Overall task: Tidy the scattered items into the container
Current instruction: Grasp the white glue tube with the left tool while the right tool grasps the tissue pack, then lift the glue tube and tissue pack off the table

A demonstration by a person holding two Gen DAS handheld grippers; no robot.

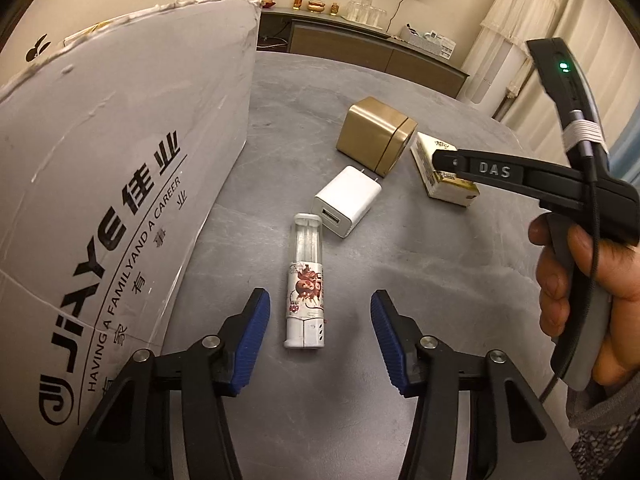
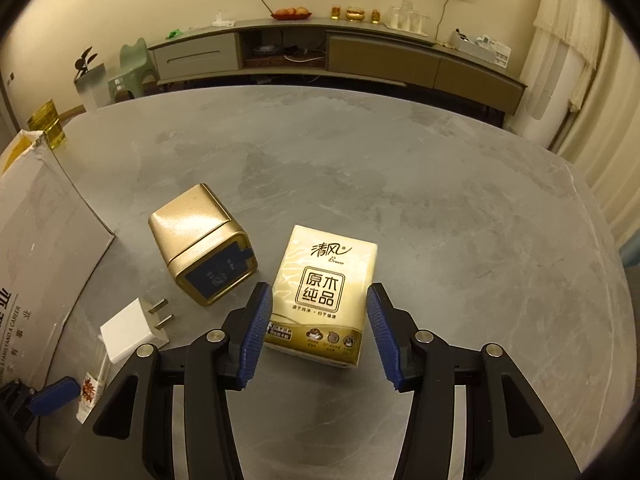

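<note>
A: What does the right gripper (image 2: 316, 330) aim at?

B: At the cream and gold soft pack of paper tissues (image 2: 322, 296), lying flat on the grey stone-look table (image 2: 440, 200). The blue pads are spread, one on each long side of the pack, not touching yet.

A: How will it handle?

B: I think light and soft; the plastic wrap may slip, so take it across the middle.

A: And the left gripper (image 1: 320, 334)?

B: Also spread, around the lower end of the slim white and clear plastic lighter (image 1: 305, 284), which lies near the grey cardboard box (image 1: 112, 184). It looks stiff, light and smooth. Beside it lie a white USB charger (image 1: 347, 202) and a gold square tin (image 1: 374, 134).
</note>
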